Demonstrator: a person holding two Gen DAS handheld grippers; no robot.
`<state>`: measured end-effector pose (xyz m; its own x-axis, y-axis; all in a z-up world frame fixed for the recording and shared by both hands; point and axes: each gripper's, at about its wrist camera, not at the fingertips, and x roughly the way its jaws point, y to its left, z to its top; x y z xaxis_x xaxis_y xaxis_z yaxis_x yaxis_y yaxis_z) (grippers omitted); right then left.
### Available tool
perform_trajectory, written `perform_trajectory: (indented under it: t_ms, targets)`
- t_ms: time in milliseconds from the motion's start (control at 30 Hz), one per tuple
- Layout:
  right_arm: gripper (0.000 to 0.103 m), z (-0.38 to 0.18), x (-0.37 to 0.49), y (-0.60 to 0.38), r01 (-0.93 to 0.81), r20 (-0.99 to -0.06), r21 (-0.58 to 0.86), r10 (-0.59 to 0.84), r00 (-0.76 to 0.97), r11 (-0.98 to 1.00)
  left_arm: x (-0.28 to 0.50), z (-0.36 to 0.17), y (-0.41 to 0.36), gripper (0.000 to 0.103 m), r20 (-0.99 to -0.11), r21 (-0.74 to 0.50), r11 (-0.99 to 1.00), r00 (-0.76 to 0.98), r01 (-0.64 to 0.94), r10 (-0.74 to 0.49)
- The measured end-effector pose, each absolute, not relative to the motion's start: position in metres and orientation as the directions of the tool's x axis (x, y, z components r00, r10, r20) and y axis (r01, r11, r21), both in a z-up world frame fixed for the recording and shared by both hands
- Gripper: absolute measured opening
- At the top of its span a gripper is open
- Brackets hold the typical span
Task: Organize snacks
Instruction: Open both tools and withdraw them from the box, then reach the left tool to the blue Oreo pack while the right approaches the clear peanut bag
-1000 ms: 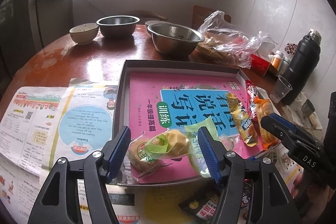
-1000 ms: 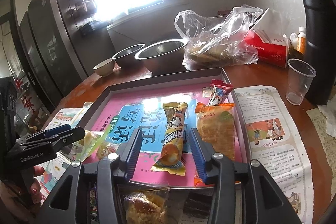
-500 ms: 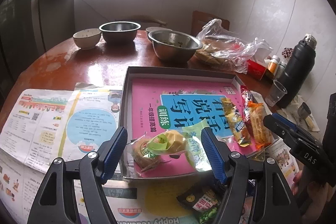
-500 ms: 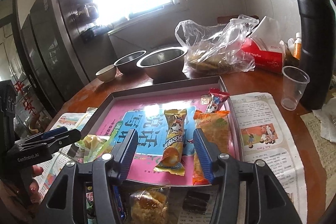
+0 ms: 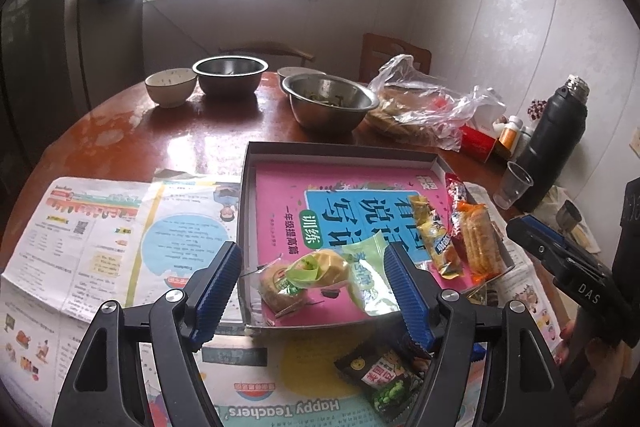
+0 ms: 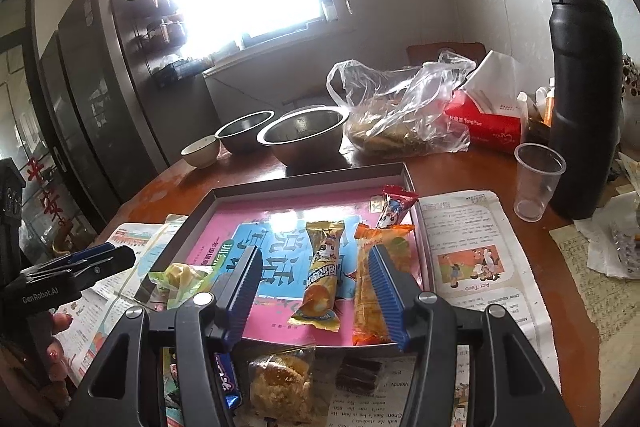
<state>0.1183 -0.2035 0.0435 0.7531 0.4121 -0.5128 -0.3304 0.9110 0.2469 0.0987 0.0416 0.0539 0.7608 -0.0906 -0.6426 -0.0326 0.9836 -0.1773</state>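
A shallow grey tray [image 5: 340, 149] lined with a pink book holds several snacks. A round cake in a green wrapper [image 5: 296, 277] and a green packet [image 5: 368, 279] lie at its near edge, below my open left gripper [image 5: 312, 251], which touches neither. A yellow bar [image 6: 322, 275], an orange cracker pack [image 6: 370, 291] and a small red packet [image 6: 394, 207] lie in the tray [image 6: 304, 183] on the right. My right gripper [image 6: 315, 250] hangs open above the yellow bar, holding nothing. On the newspaper in front lie a crumbly cake [image 6: 280, 383] and a green pea packet [image 5: 384, 375].
Behind the tray stand two steel bowls [image 5: 330, 103] [image 5: 230, 75], a small ceramic bowl [image 5: 170, 87] and a clear plastic bag of food [image 6: 400, 111]. A red tissue box [image 6: 486, 125], a plastic cup [image 6: 536, 181] and a tall black flask [image 6: 580, 99] stand to the right. Newspapers [image 5: 100, 227] cover the near table.
Both grippers have risen and drawn back from the tray, and their jaws stand wider. The snacks lie where they were in the tray.
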Motion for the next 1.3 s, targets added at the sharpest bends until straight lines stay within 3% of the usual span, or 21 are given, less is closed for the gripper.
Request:
perform_trajectory:
  t_ms: [1300]
  targets:
    - [0.057,0.058,0.085,-0.209,-0.329,-0.524,0.160,0.362,0.771,0.931,0.067,0.058,0.030,0.076,-0.657,-0.161,0.987,0.744,0.017,-0.120]
